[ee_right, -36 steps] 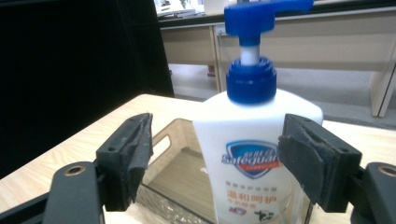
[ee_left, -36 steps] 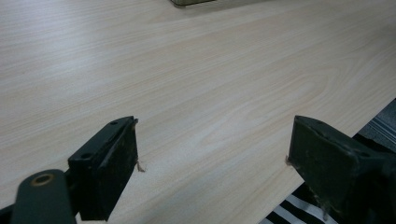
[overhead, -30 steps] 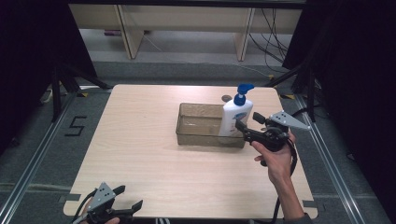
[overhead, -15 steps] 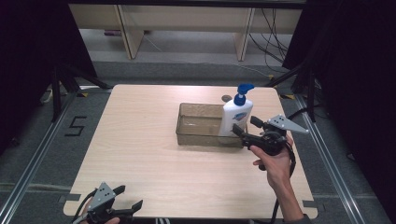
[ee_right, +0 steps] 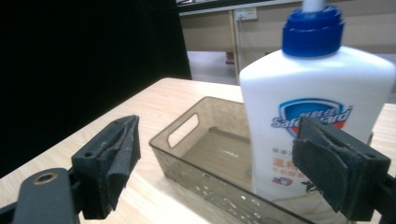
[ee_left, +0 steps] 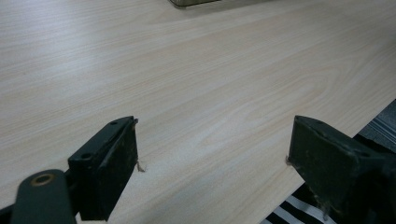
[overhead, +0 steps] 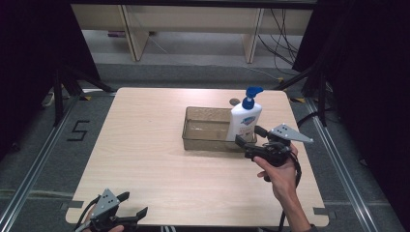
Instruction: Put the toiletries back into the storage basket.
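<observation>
White pump bottle standing in a tray, both grippers empty.

The right gripper [overhead: 249, 138] has its jaws spread apart, just short of the white plastic soap bottle with a blue pump [ee_right: 314, 112], upright inside the translucent brown plastic tray [ee_right: 201, 161]. The left gripper [overhead: 132, 206], jaws also apart, hovers over the pale wooden table [ee_left: 196, 84], the tray far beyond its jaws.

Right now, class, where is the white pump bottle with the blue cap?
In the high view, the white pump bottle stands upright inside the right end of the clear brown tray, just beyond the open right gripper.
</observation>
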Action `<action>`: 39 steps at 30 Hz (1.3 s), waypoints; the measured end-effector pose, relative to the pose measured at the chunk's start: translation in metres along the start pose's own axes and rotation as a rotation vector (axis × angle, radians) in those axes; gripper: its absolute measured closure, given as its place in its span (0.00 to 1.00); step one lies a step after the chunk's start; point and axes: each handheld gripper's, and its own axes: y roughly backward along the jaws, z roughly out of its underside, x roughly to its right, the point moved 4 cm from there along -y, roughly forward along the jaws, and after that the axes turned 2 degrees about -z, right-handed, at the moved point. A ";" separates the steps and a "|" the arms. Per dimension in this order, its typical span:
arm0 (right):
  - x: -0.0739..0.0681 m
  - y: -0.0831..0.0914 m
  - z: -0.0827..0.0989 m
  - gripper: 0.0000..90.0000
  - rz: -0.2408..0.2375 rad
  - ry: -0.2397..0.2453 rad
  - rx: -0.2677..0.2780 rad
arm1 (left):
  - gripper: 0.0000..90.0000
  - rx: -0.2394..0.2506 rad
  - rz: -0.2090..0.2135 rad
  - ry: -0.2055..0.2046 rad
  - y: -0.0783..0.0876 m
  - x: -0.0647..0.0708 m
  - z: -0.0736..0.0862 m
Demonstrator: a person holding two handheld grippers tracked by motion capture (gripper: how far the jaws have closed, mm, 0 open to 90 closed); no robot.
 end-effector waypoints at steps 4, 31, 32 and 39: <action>-0.003 0.000 0.004 0.17 -0.006 -0.006 0.000 | 0.17 0.001 0.006 -0.005 -0.001 0.000 0.000; -0.028 -0.007 0.051 0.18 -0.086 -0.007 -0.061 | 0.17 0.009 0.017 -0.016 0.003 0.000 -0.002; -0.028 -0.007 0.052 0.18 -0.083 0.007 -0.061 | 0.17 0.014 0.018 -0.010 0.003 0.000 -0.002; -0.033 -0.005 0.065 0.18 -0.100 -0.012 -0.074 | 0.17 0.013 0.022 -0.010 0.003 0.002 -0.003</action>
